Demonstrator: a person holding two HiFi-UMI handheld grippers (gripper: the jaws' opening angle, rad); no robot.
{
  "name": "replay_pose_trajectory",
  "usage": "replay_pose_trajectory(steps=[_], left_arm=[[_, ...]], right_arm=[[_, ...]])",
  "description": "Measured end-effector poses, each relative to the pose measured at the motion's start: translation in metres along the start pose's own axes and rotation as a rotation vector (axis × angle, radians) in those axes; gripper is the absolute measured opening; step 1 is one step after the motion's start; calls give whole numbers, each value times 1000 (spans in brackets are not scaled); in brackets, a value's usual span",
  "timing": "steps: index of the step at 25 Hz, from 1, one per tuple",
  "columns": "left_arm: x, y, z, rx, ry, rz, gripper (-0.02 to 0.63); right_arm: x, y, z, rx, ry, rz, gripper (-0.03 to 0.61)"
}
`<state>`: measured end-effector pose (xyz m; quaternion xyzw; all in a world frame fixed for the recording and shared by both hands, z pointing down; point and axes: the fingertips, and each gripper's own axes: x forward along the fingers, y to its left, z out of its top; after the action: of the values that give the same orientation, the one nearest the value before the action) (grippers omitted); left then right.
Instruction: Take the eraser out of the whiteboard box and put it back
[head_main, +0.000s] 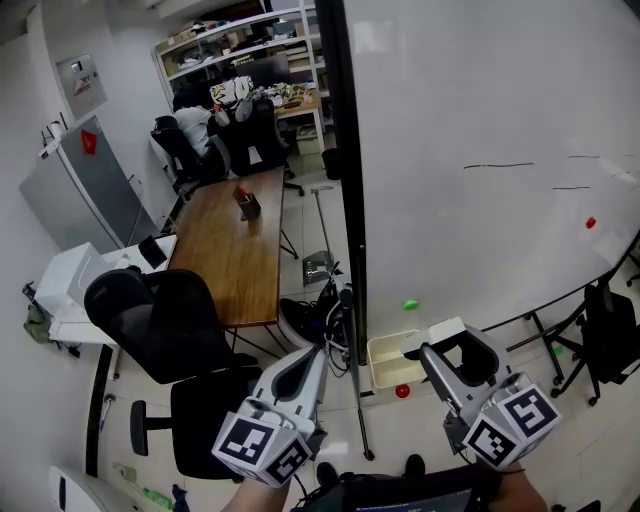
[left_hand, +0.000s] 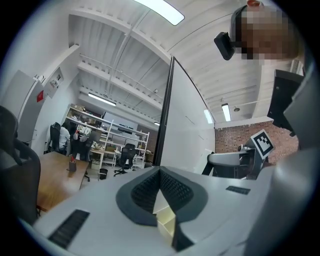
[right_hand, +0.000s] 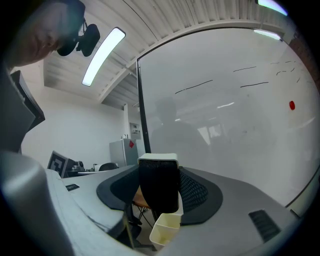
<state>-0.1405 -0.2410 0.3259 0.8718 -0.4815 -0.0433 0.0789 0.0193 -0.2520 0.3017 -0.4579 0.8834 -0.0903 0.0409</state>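
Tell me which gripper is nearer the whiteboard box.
Right. The right gripper, jaws shut on the eraser, sits just right of the whiteboard box; the left gripper hangs farther off on its left.

No text or label can be read.

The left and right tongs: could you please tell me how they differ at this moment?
The left tongs are shut and empty; the right tongs clamp the eraser. The left tongs' jaws meet at their tips; the right tongs' jaws are held apart by the eraser. Both are grey, carry a marker cube and hang near the cream box.
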Motion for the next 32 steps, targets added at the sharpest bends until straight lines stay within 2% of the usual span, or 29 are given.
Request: replay_pose_trajectory(steps=[14,26,32], left_arm=[[-5,-10,1,4,3,-14,9],[-6,-21,3,5,-17,30,12],[-11,-4,2,4,-15,83,14]], right_arm=[[-10,2,5,-10,-3,-2,262],[-19,-6,9,-3,-9,15,262],[-6,0,4,-8,2,20,262]])
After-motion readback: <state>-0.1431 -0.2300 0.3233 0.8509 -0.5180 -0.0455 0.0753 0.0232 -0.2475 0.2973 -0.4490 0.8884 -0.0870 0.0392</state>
